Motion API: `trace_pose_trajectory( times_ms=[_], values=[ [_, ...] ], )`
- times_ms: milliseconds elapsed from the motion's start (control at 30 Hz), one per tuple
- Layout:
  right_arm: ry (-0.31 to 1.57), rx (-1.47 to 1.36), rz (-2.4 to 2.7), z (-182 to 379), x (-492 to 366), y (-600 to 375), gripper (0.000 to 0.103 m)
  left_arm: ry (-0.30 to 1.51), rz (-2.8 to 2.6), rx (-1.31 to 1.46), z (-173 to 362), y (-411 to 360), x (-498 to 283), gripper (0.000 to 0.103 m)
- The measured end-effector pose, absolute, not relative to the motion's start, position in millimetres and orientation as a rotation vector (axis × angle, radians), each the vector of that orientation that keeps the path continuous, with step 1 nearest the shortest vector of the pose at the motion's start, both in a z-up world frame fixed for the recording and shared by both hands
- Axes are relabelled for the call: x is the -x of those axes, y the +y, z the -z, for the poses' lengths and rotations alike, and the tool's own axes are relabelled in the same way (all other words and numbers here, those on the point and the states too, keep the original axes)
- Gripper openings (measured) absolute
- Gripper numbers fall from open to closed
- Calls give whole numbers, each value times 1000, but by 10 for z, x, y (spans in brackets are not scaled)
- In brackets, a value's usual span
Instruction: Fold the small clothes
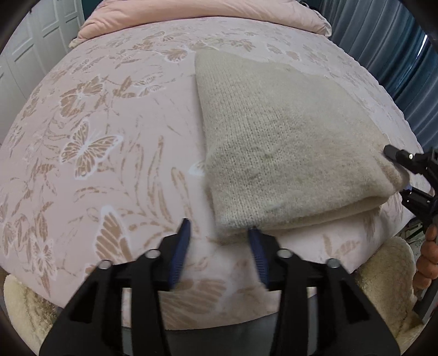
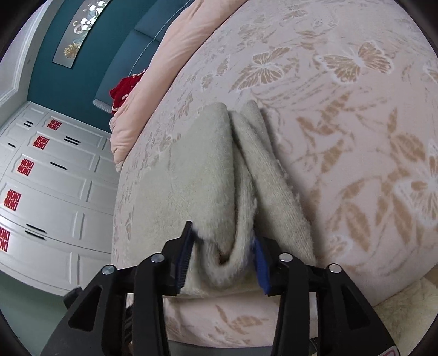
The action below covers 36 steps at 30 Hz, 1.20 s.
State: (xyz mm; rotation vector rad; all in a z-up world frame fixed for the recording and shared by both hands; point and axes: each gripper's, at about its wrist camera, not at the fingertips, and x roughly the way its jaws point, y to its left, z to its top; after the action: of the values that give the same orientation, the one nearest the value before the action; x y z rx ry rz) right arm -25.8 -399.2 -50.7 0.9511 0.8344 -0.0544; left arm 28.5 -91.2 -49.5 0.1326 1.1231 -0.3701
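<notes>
The left gripper (image 1: 219, 227) is nearest in its own view. Its 2 blue pads (image 1: 180, 252) are wide apart and hold nothing. The right pad tip sits just at the near edge of the sweater (image 1: 287, 148), at its near left corner.

The sweater is cream and fuzzy. It lies folded on the bed (image 1: 109, 137), close to the bed's near edge. 2 layers show at its near fold, one on top of the other.

The right gripper (image 2: 223, 238) is at the right corner of the sweater. In its own view, its fingers sit on either side of a bunched fold of the sweater, and the fuzzy cloth fills the gap between the blue pads (image 2: 261, 263). It is pinching the sweater. From the left wrist view, this gripper (image 1: 394, 172) shows at the sweater's right edge.

A fluffy cream rug (image 1: 383, 273) lies below the near edge of the bed.

The bed cover is pink with tan butterflies and leaves. Past the sweater, at the far end of the bed, lies a pink quilt (image 1: 191, 16). Beyond the bed stand white drawers (image 2: 54, 178) with red stickers.
</notes>
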Motion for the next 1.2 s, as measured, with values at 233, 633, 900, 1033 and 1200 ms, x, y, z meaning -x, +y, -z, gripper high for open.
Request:
trace_pose_trajectory(
  times_ms=[233,633,900,1033,1200],
  values=[
    [973,-774,40,545,-450,-3964,16,1082,379,-116,228,-854,-206,60],
    [955,-683,131,689,-139,-4175,19,1107,386,-104,238,-949,-167,70],
    [811,-644,127,-58,445,-3926,59,1072,386,-158,227,-998,-81,79],
    [932,-578,179,310,554,-3704,32,1088,382,-139,238,-1010,-59,82],
    [811,-682,152,147,650,-3816,13,1061,387,-176,176,-1039,40,83]
  ],
)
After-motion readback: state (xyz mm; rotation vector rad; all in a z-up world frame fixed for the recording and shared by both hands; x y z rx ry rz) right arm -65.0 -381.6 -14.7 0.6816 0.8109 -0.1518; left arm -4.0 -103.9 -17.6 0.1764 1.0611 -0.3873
